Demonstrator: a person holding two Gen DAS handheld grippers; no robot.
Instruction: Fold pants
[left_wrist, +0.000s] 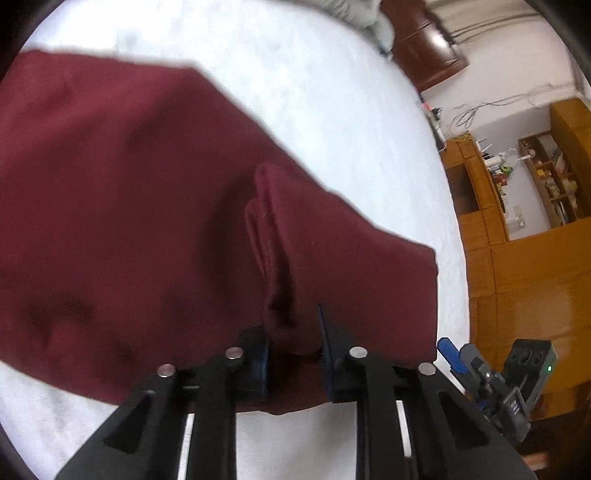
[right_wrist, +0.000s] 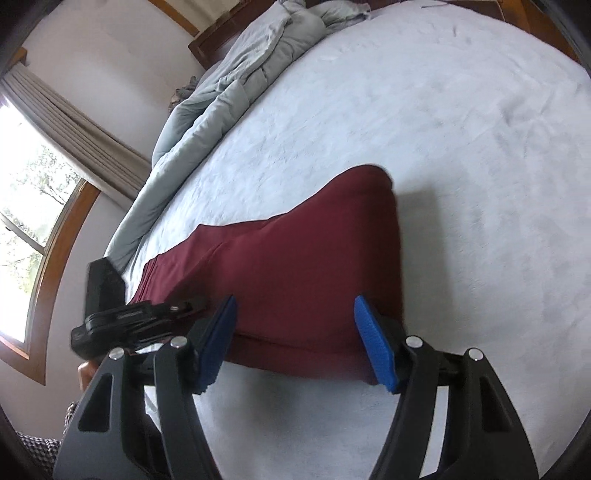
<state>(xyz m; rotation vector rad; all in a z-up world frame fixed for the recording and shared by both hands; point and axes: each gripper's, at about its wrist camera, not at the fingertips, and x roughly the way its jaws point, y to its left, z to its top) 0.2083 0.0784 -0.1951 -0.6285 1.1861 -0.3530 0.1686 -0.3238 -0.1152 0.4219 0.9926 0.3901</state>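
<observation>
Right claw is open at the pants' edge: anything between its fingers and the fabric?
Nothing visible. The right claw stands open at the near edge of the maroon pants, with only bare white bedspread around.

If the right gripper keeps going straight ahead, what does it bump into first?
Most likely the dark red pants, lying on the bed right ahead of the open right gripper. Depth is hard to judge.

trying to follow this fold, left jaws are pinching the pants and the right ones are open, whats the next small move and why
Probably close the right gripper on the near edge of the pants. Its jaws stand open with that edge between them, while the left gripper already pinches a bunch of cloth; both need a hold before lifting.
</observation>
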